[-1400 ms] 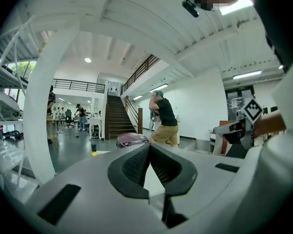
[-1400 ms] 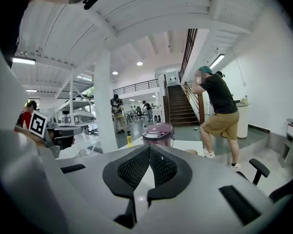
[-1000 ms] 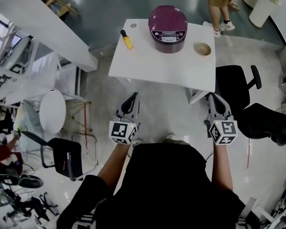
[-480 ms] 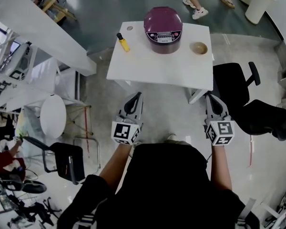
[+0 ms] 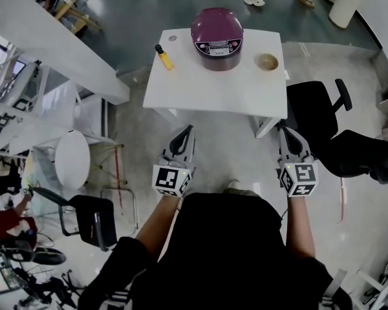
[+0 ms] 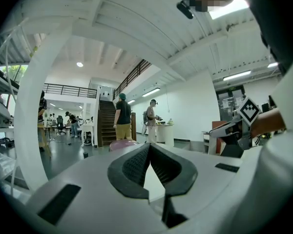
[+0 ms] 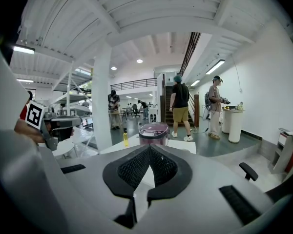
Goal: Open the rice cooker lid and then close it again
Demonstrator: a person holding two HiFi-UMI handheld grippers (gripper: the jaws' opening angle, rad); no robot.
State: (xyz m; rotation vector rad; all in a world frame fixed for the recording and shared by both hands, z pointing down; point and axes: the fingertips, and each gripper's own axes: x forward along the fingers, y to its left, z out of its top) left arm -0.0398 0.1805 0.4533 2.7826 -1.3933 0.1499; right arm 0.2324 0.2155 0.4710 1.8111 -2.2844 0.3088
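Note:
A purple rice cooker [image 5: 217,30] with its lid down stands at the far edge of a white table [image 5: 213,92]; it also shows in the right gripper view [image 7: 154,132], and only its top in the left gripper view [image 6: 121,144]. Both grippers hang over the floor, short of the table's near edge. My left gripper [image 5: 183,134] is shut and empty, its jaws meeting [image 6: 149,147]. My right gripper [image 5: 286,134] is likewise shut on nothing [image 7: 150,149] and points toward the cooker.
A yellow bottle [image 5: 163,57] lies left of the cooker and a small bowl [image 5: 267,62] right of it. A black office chair [image 5: 317,112] stands beside the table's right corner, close to my right gripper. Another chair [image 5: 90,215] and a round stool [image 5: 72,154] are at left. People stand beyond the table.
My left gripper has edged slightly forward; the right one has stayed put. The table sits a little higher in the head view. The people behind it have walked on.

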